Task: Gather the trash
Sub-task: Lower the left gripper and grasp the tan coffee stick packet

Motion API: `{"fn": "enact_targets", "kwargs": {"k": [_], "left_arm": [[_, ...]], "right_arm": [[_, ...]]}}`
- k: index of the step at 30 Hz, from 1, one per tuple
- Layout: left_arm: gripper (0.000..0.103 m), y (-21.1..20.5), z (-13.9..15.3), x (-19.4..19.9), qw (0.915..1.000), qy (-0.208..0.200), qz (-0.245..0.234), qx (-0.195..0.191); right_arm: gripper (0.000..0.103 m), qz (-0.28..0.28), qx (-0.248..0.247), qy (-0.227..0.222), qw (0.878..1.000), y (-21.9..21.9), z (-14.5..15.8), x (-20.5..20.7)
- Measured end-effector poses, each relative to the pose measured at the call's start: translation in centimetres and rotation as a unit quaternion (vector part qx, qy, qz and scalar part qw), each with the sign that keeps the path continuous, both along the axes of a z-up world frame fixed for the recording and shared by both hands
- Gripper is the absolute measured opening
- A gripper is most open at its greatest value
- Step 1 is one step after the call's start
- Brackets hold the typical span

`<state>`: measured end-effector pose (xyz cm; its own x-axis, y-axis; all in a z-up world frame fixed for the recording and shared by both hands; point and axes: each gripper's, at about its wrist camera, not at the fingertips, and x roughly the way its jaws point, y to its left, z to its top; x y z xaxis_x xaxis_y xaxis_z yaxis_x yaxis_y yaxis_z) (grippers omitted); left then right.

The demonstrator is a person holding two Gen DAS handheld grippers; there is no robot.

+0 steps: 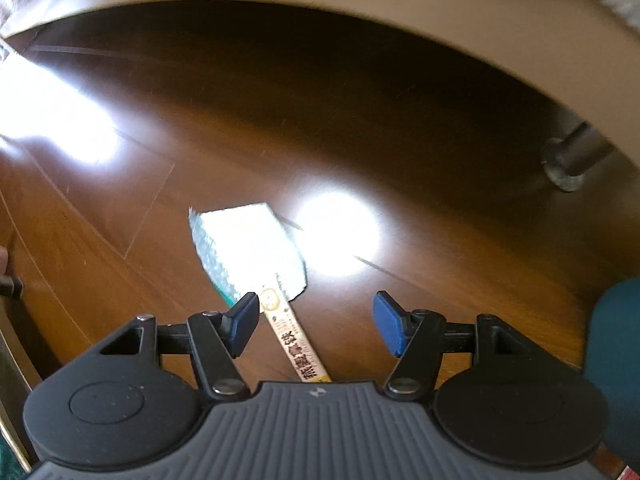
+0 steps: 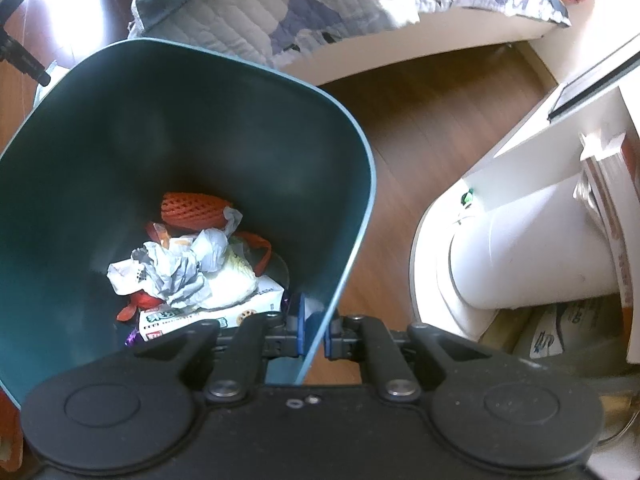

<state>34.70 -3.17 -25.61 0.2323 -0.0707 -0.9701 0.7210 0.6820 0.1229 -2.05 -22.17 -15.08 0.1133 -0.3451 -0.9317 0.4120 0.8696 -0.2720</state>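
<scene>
Two grippers: left gripper [image 1: 316, 322] released above crinkly wrapper [image 1: 250, 252]; right gripper [image 2: 314, 330] grasping smooth bin [image 2: 352, 240] rim.

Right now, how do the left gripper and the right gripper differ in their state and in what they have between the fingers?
The left gripper stands open, while the right gripper is shut. The left gripper holds nothing and hangs over a white wrapper and a printed paper strip on the wooden floor; the right gripper clamps the rim of the teal trash bin, which already holds crumpled paper. Both have blue pads and point downward.
</scene>
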Motion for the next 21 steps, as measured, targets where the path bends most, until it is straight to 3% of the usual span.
{"fn": "enact_targets", "kwargs": {"k": [4, 10, 18, 21], "left_arm": [[0.065, 0.6, -2.5, 1.7, 0.9989, 0.021, 0.042, 0.01], [0.067, 1.5, -6.8, 3.6, 0.9943, 0.031, 0.093, 0.041], [0.067, 3.5, -11.1, 4.5, 0.9836, 0.075, 0.157, 0.048], [0.067, 3.4, -11.8, 4.0, 0.9831, 0.073, 0.161, 0.048]], "right_arm": [[0.009, -0.018, 0.03, 0.002, 0.999, -0.3, 0.3, -0.2], [0.011, 0.024, 0.043, 0.034, 0.998, 0.2, 0.1, 0.1], [0.011, 0.011, 0.051, 0.047, 0.998, -0.3, -0.3, 0.4], [0.011, -0.023, 0.07, 0.024, 0.997, -0.8, 0.3, 0.3]]}}
